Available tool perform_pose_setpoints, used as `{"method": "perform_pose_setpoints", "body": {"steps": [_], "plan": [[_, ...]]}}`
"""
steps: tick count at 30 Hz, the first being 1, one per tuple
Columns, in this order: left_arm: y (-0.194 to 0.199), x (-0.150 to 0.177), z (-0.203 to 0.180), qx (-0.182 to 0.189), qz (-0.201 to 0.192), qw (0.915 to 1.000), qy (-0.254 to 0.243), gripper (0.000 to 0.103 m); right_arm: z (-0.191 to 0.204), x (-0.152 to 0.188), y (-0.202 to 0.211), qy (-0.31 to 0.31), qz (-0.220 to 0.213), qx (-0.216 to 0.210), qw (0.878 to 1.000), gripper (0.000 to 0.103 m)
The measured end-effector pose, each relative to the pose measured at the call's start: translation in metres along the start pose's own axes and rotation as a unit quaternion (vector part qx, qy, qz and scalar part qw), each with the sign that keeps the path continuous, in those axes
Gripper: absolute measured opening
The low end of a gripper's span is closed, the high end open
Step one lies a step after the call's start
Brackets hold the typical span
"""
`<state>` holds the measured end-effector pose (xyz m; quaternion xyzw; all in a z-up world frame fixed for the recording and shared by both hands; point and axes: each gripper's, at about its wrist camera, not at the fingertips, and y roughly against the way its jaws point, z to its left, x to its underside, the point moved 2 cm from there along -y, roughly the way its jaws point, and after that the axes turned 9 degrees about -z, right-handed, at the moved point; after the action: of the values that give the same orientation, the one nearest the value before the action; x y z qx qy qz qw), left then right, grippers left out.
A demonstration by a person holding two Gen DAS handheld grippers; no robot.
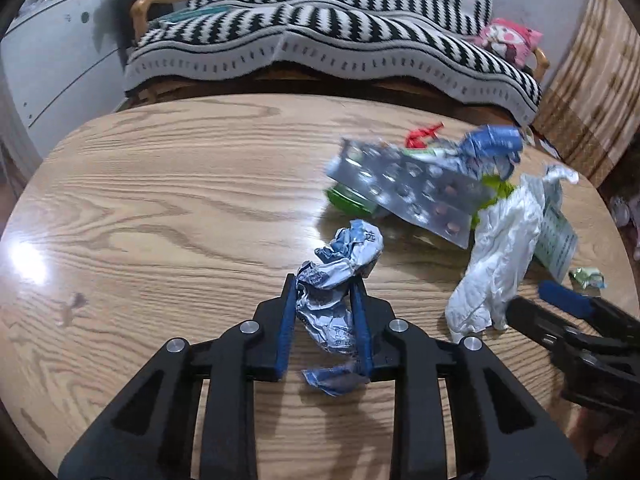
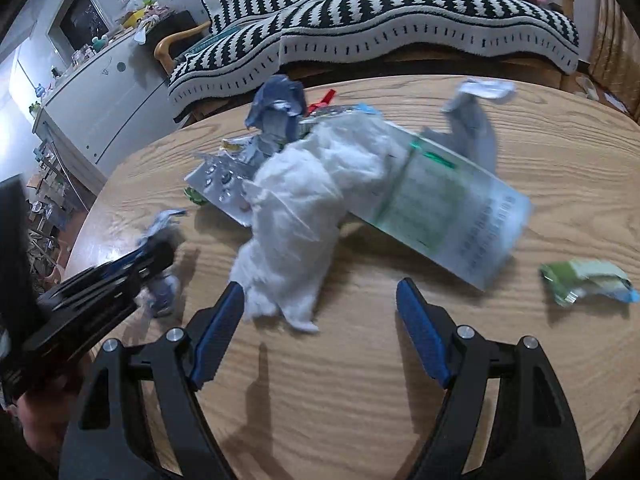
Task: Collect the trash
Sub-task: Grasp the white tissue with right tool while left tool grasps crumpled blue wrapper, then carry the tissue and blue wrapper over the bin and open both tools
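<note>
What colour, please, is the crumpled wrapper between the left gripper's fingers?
Silvery white with blue print, the crumpled wrapper shows best in the left wrist view.

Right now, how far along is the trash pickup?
Nothing looks cleared yet. In hand: the left gripper has its jaws shut on a crumpled wrapper. The right gripper is open beside the white tissue, not gripping it. Left on the table: the tissue, blister pack, leaflet, blue wrapper, green wrapper.
</note>
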<state>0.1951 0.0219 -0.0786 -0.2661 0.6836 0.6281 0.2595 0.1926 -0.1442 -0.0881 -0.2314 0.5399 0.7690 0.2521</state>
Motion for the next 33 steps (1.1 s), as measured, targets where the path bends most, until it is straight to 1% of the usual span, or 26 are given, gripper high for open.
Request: {"method": "perform_pose_setpoints", "body": {"steps": [4, 5, 6, 7, 8, 9, 10, 12, 14, 18, 20, 22, 23, 25, 26, 28, 29, 30, 31, 33], "plan": [[0.015, -0.004, 0.009, 0.002, -0.013, 0.9999, 0.01, 0.026, 0.019, -0.004, -0.021, 0.015, 0.002, 0.001, 1.0, 0.076], [0.017, -0.004, 0.01, 0.002, -0.015, 0.9998, 0.01, 0.026, 0.022, -0.005, -0.024, 0.023, -0.003, 0.008, 1.0, 0.074], [0.018, -0.004, 0.01, 0.001, -0.015, 0.9998, 0.011, 0.026, 0.025, -0.006, -0.027, 0.033, -0.007, 0.018, 0.999, 0.066], [0.019, -0.004, 0.011, 0.002, -0.013, 0.9998, 0.011, 0.026, 0.028, -0.006, -0.028, 0.04, -0.009, 0.021, 0.999, 0.056], [0.021, -0.005, 0.011, 0.003, -0.013, 0.9998, 0.012, 0.026, 0.028, -0.005, -0.029, 0.04, -0.005, 0.016, 0.999, 0.018], [0.023, -0.005, 0.011, 0.004, -0.014, 0.9998, 0.014, 0.026, 0.027, -0.004, -0.03, 0.031, 0.006, 0.005, 0.999, 0.013], [0.025, -0.006, 0.01, 0.004, -0.015, 0.9998, 0.013, 0.026, 0.025, -0.004, -0.028, 0.021, 0.007, -0.003, 1.0, 0.013], [0.029, -0.007, 0.007, 0.007, -0.02, 0.9997, 0.009, 0.026, 0.024, -0.002, -0.012, 0.033, -0.004, -0.001, 0.999, 0.012], [0.034, -0.008, 0.001, 0.013, -0.023, 0.9996, 0.005, 0.026, 0.022, -0.002, 0.011, 0.04, -0.018, -0.006, 0.999, 0.012], [0.045, -0.007, -0.025, 0.031, -0.028, 0.9991, -0.008, 0.026, 0.009, -0.001, 0.059, 0.029, -0.042, -0.02, 0.998, 0.012], [0.053, -0.005, -0.047, 0.051, -0.033, 0.9978, -0.028, 0.026, -0.005, 0.003, 0.089, 0.033, -0.059, -0.008, 0.998, 0.012], [0.059, -0.003, -0.066, 0.063, -0.037, 0.9966, -0.039, 0.026, -0.023, 0.006, 0.113, 0.028, -0.068, 0.0, 0.997, 0.012], [0.062, -0.001, -0.077, 0.075, -0.038, 0.9955, -0.044, 0.026, -0.04, 0.01, 0.132, 0.023, -0.077, 0.014, 0.997, 0.012], [0.071, 0.006, -0.111, 0.105, -0.035, 0.9922, -0.058, 0.026, -0.063, 0.018, 0.155, 0.02, -0.082, 0.035, 0.996, 0.012], [0.075, 0.01, -0.131, 0.118, -0.033, 0.9899, -0.072, 0.026, -0.085, 0.025, 0.17, 0.013, -0.084, 0.053, 0.995, 0.012], [0.082, 0.019, -0.164, 0.141, -0.035, 0.9852, -0.091, 0.026, -0.114, 0.038, 0.189, -0.001, -0.084, 0.074, 0.994, 0.012], [0.087, 0.026, -0.19, 0.16, -0.034, 0.9808, -0.107, 0.026, -0.135, 0.046, 0.203, -0.011, -0.084, 0.09, 0.992, 0.012], [0.091, 0.032, -0.208, 0.174, -0.032, 0.9771, -0.119, 0.026, -0.151, 0.053, 0.213, -0.02, -0.084, 0.101, 0.991, 0.012], [0.096, 0.04, -0.234, 0.192, -0.029, 0.9717, -0.135, 0.026, -0.167, 0.061, 0.224, -0.028, -0.084, 0.113, 0.99, 0.012], [0.103, 0.056, -0.276, 0.213, -0.022, 0.9631, -0.162, 0.026, -0.205, 0.082, 0.25, -0.048, -0.086, 0.148, 0.984, 0.012]]}}
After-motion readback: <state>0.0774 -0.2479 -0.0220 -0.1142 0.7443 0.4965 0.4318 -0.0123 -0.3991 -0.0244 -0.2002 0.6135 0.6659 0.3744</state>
